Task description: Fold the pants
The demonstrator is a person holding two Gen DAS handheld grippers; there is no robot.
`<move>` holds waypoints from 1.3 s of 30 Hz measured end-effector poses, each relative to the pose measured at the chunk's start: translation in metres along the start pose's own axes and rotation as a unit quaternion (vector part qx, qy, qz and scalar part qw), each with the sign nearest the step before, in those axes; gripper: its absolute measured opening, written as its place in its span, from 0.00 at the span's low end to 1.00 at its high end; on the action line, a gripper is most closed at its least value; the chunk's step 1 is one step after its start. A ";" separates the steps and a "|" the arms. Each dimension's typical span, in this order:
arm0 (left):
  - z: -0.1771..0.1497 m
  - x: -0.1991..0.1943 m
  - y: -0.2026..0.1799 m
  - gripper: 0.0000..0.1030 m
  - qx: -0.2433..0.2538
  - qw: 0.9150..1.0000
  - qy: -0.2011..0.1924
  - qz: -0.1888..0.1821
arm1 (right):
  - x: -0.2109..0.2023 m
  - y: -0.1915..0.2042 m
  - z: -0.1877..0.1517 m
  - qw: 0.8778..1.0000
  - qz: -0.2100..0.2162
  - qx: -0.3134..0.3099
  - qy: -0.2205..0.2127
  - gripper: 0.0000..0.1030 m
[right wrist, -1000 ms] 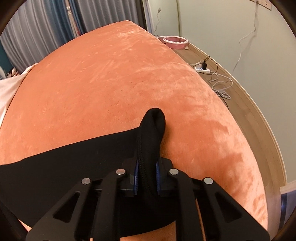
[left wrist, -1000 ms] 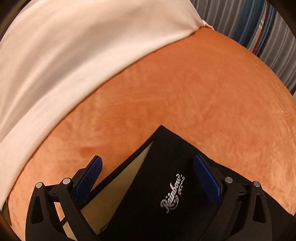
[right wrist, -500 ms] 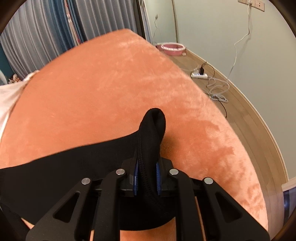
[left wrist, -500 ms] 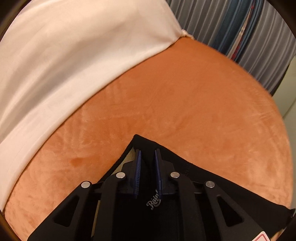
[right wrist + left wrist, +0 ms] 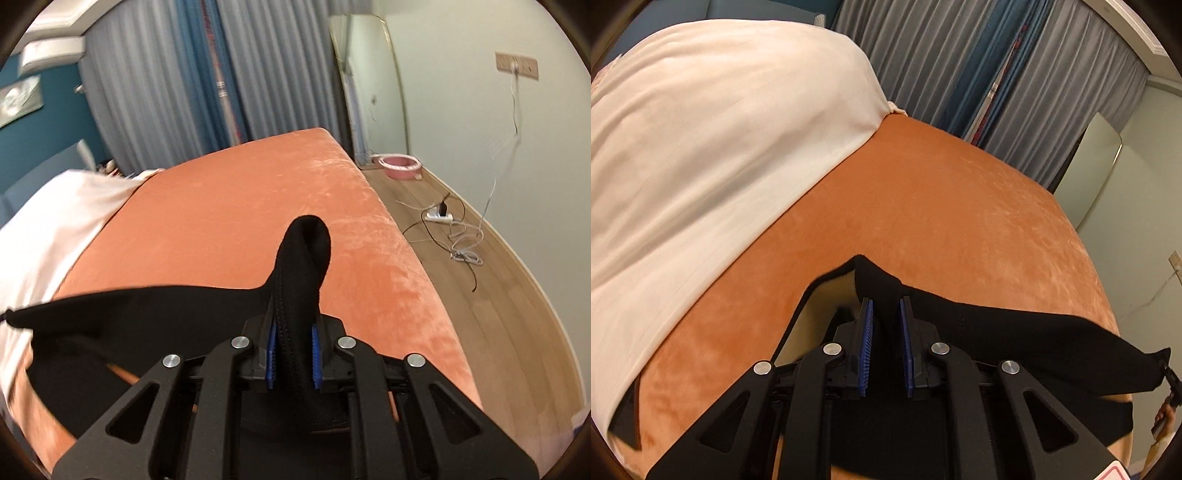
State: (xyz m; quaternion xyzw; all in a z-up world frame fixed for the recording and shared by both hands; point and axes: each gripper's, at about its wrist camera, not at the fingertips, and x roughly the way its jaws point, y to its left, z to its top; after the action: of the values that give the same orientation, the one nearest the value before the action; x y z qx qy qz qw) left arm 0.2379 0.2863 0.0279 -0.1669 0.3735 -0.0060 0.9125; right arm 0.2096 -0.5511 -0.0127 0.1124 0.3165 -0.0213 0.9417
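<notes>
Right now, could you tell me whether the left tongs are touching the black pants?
Touching. The left wrist view shows the left tongs closed on a fold of the black pants, fabric pinched between both blue pads.

Both views are lit evenly by warm, soft indoor light; no hard shadows are cast. A faint sheen is seen on the orange bed (image 5: 960, 229) beyond the fingers (image 5: 866, 343). Strong fisheye bending is shown at the rims, where dark corners are cut in. The fingers (image 5: 271, 358) are rendered sharply, while the curtains (image 5: 166, 92) far beyond them are smeared by motion blur. The black pants (image 5: 303, 266) are underexposed, with little detail kept.
</notes>
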 end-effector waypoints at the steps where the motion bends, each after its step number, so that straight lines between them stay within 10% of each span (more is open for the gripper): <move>1: -0.011 -0.003 0.005 0.00 0.002 1.000 0.006 0.007 | -0.006 0.000 -0.011 1.000 0.003 -0.006 0.005 0.13; 8: -0.072 0.006 0.072 0.00 -0.038 0.995 0.055 0.079 | -0.005 -0.010 -0.099 0.996 -0.008 -0.048 0.073 0.13; 13: -0.091 0.026 0.078 0.03 -0.097 0.990 0.098 0.021 | 0.007 -0.013 -0.121 0.995 -0.020 -0.040 0.086 0.13; 14: -0.090 0.033 0.073 0.08 -0.109 0.988 0.106 0.003 | 0.005 -0.012 -0.122 0.996 -0.020 -0.034 0.082 0.13; 16: -0.088 0.049 0.059 0.58 -0.121 0.985 0.121 -0.017 | 0.003 -0.010 -0.120 0.997 -0.023 -0.024 0.075 0.13; 17: -0.087 0.055 0.055 0.62 -0.123 0.985 0.124 -0.016 | 0.001 -0.008 -0.121 0.997 -0.024 -0.022 0.074 0.13; 23: -0.078 0.110 0.046 0.57 -0.201 0.967 0.152 -0.026 | 0.000 -0.006 -0.124 0.997 -0.034 -0.006 0.076 0.13; 25: -0.080 0.126 0.050 0.05 -0.224 0.959 0.171 -0.024 | 0.000 -0.007 -0.124 0.996 -0.036 -0.002 0.076 0.13; 33: -0.048 0.032 0.053 0.04 -0.186 0.973 0.065 -0.119 | -0.014 -0.005 -0.121 0.998 -0.035 -0.017 0.055 0.14; 39: -0.082 0.035 0.089 0.04 -0.162 0.978 0.129 -0.028 | 0.003 -0.014 -0.143 0.995 -0.043 -0.007 0.086 0.26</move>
State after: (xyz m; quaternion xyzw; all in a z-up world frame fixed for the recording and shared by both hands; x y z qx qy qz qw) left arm 0.1975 0.3406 -0.0779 -0.3209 0.4796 0.0081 0.8167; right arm 0.1264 -0.5330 -0.1280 0.0940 0.4010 -0.0496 0.9099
